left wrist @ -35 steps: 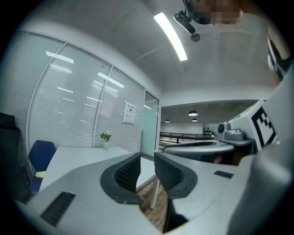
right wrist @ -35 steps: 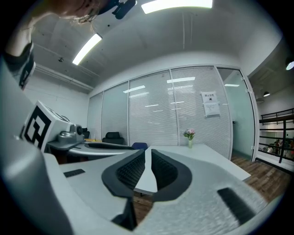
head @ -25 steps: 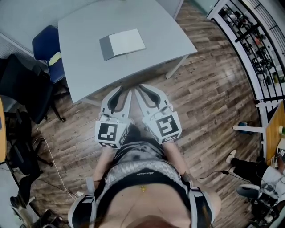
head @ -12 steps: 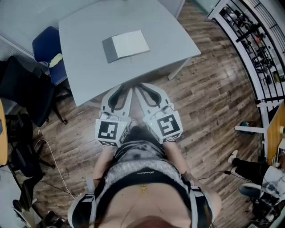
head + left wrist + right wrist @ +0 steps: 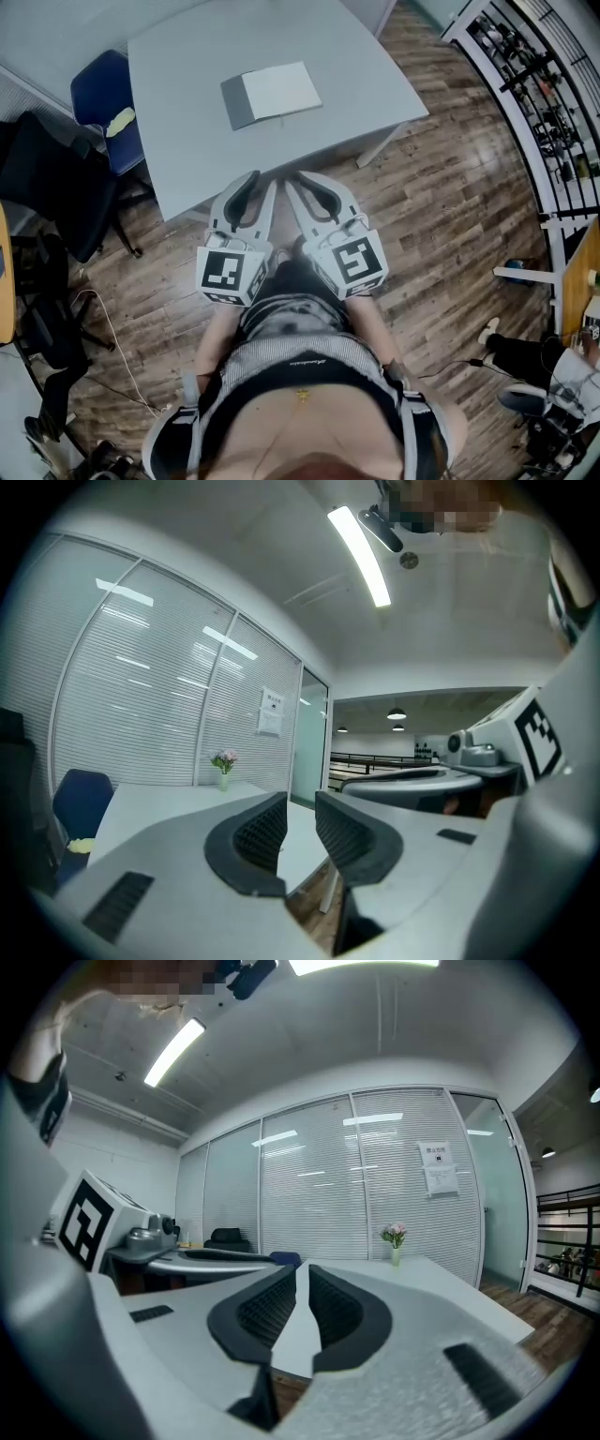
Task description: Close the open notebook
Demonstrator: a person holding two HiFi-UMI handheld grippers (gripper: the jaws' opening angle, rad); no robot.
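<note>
The left gripper's (image 5: 301, 822) jaws stand slightly apart and hold nothing. The right gripper's (image 5: 302, 1302) jaws leave a narrower gap, also empty. Both hover side by side at the grey table's (image 5: 187, 141) near edge. The notebook (image 5: 272, 93) lies open mid-table, well apart from them.

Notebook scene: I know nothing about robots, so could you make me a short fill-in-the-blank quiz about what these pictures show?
1. The notebook lies ___, pages showing, on the table.
2. The chair beside the table is coloured ___.
3. The left gripper holds ___.
4. The floor looks made of ___.

Missing words: open; blue; nothing; wood.
</note>
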